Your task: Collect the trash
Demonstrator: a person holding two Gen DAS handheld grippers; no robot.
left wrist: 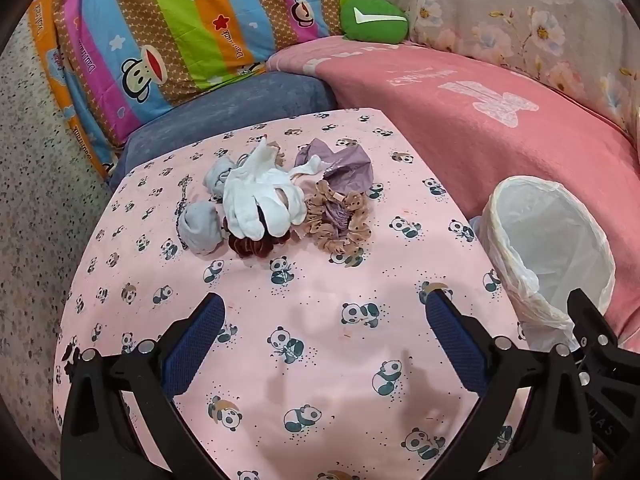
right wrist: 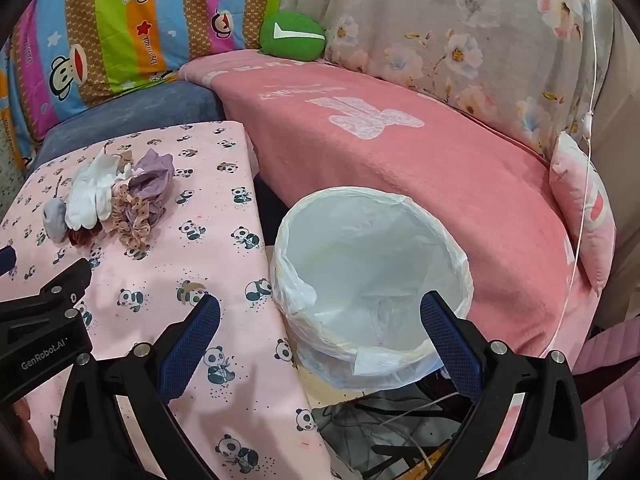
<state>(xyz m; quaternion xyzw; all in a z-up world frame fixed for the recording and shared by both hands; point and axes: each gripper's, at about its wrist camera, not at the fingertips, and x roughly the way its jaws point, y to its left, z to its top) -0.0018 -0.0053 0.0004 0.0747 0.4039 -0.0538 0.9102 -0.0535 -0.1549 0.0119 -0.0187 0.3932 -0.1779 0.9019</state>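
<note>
Both your left gripper (left wrist: 324, 328) and right gripper (right wrist: 320, 330) hang wide, empty. Risk: tangled heap of white gloves and scrunchies (left wrist: 276, 204) snagging, dropping short of the white-lined round bin (right wrist: 460, 264).

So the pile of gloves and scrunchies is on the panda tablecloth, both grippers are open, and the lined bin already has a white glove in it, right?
Not quite: the lined bin holds no glove; the right wrist view shows only its liner inside. The white glove lies in the pile on the panda tablecloth. The left gripper and right gripper are open.
</note>
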